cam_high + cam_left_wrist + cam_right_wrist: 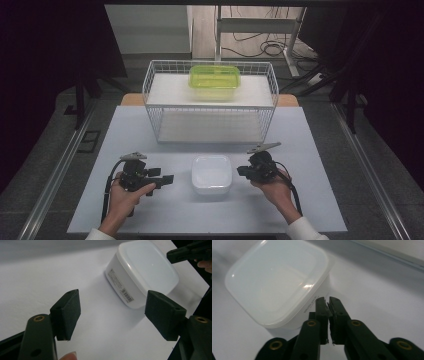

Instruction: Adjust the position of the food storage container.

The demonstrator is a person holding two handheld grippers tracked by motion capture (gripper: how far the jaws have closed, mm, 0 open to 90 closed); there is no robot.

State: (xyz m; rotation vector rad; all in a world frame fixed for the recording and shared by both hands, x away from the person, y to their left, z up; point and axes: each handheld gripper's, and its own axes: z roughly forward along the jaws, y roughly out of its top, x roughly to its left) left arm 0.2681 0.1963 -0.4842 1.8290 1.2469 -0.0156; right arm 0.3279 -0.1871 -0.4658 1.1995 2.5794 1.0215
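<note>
- A wire basket (159,107) stands at the table's (100,200) far side, a lidded green container (214,76) on its upper shelf.
- A lidded white container (211,174) sits between the grippers; contents unseen.
- Left gripper (112,312): jaws wide apart.
- Right gripper (328,304): jaws pressed together, empty.

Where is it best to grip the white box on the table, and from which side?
Probably across the side walls of the white box, below the overhanging lid rim, approached level from the left by the open left gripper. The walls look flat and upright.
</note>
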